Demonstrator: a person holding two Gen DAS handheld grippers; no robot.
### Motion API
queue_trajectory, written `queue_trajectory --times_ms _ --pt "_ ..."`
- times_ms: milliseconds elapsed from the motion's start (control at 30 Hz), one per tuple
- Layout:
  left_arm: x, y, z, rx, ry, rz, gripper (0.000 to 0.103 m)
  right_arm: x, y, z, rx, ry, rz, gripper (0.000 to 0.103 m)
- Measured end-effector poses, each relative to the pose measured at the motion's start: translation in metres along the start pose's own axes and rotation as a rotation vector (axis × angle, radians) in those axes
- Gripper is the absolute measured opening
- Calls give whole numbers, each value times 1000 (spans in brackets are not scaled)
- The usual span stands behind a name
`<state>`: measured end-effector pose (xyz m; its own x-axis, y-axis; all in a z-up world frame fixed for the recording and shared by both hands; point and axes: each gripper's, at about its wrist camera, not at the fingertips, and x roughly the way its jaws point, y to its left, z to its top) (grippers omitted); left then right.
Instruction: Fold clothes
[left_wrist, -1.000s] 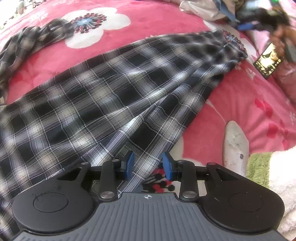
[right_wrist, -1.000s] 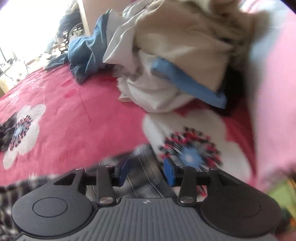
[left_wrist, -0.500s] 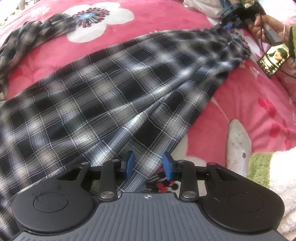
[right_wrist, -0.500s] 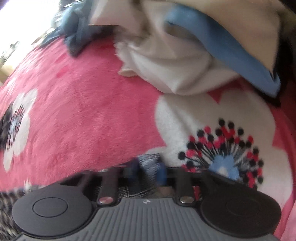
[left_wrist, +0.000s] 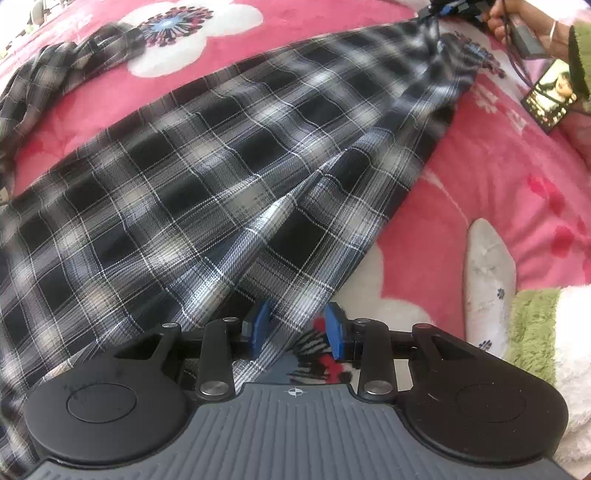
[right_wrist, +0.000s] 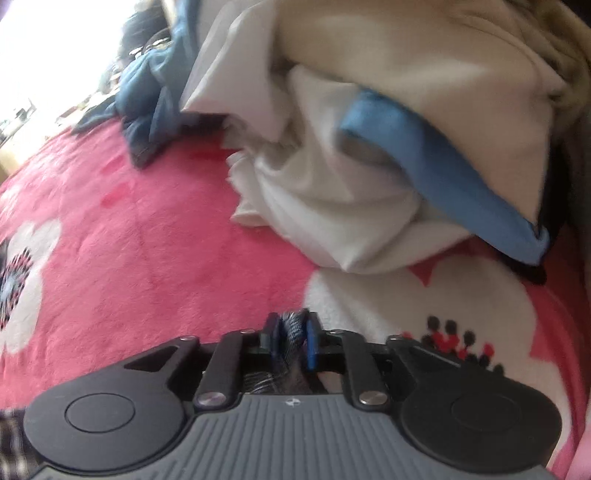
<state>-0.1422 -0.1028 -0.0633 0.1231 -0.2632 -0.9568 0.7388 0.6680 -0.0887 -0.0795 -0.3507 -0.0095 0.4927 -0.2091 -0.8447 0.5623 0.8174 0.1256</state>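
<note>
Plaid shirt spread on the pink blanket, a gripper at each end.

The shirt (left_wrist: 207, 192) lies flat across the flowered blanket (left_wrist: 480, 177), one sleeve trailing off to the far left. The left gripper (left_wrist: 297, 328) points down at the near hem, its pads apart with a fold of plaid cloth between them, not squeezed. The right gripper (right_wrist: 291, 338) sits at the far end, a bunched bit of plaid pinched between its narrow pads as the jaws ease open. A clothes pile (right_wrist: 351, 147) lies beyond it.
</note>
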Motion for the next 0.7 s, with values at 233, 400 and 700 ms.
queue_trajectory --times_ms 233,400,700 --pt "7 -9 -1 81 -2 21 33 -54 21 -16 -113 91 108 37" --pt "11 -19 -4 137 10 13 33 -51 40 -44 -25 301 110 53" --pt "6 -23 -16 179 -11 -24 33 -12 36 -52 185 410 5 44"
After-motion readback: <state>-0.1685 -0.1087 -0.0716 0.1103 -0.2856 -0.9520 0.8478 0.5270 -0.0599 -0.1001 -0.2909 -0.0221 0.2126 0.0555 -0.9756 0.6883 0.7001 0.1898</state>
